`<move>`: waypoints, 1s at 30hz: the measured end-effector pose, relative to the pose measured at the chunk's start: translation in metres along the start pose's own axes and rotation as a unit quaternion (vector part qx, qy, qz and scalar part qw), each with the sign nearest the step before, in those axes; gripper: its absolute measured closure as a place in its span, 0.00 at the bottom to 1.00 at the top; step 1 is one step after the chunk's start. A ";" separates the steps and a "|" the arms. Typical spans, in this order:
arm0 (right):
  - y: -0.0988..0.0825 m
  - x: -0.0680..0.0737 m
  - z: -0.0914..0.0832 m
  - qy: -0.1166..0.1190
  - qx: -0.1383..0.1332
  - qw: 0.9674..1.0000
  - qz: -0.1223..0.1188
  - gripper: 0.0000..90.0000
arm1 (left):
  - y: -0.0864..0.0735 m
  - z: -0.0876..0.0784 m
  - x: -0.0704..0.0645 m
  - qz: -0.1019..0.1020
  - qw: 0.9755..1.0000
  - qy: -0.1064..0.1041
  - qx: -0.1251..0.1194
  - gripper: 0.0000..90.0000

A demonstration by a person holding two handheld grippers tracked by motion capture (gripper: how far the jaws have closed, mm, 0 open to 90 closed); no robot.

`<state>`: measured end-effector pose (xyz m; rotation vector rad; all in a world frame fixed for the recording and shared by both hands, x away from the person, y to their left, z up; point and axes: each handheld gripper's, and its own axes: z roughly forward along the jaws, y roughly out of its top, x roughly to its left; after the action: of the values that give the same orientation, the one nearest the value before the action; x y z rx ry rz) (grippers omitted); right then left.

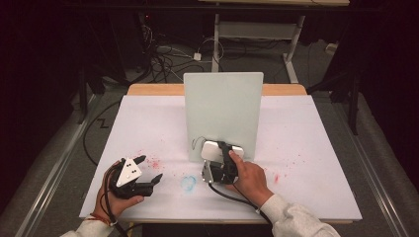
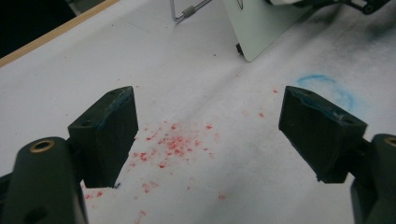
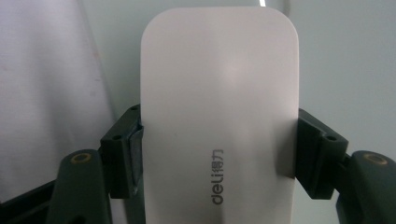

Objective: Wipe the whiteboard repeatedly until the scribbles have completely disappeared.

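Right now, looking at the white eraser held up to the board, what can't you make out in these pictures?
- Eraser: its wiping face is turned away in the right gripper view, so contact with the board is unclear.
- Right claw: in the high view the hand covers most of it.
- Board stand: cut off by the top edge of the left gripper view.
- Eraser print: too small to read in the high view.

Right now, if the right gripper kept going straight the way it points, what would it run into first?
The right gripper, its fingers shut on the white eraser, points at the upright whiteboard. The eraser's front end would probably meet the board's face first; it may already be touching, as depth is unclear.
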<state>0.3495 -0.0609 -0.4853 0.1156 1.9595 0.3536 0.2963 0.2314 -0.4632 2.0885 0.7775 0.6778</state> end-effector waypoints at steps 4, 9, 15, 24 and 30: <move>0.002 -0.010 0.000 -0.003 -0.002 1.000 0.024 0.34 | 0.000 0.000 0.000 -0.008 1.000 -0.004 0.001 0.21; 0.011 -0.017 0.002 -0.018 -0.014 0.998 0.056 0.34 | 0.001 0.001 -0.002 -0.008 1.000 -0.009 0.001 0.21; 0.034 -0.013 0.006 -0.024 -0.027 0.997 0.071 0.34 | 0.002 0.004 -0.004 -0.006 1.000 -0.017 0.002 0.21; 0.055 0.004 0.011 -0.023 -0.026 0.995 0.093 0.34 | 0.002 0.003 -0.003 -0.013 1.000 -0.016 -0.002 0.21; 0.057 0.020 0.012 -0.018 -0.018 0.998 0.051 0.34 | 0.001 0.003 -0.002 -0.016 1.000 -0.018 -0.002 0.21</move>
<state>0.3476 0.0004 -0.4903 0.1974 1.9145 0.4511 0.2969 0.2277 -0.4641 2.0738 0.7872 0.6224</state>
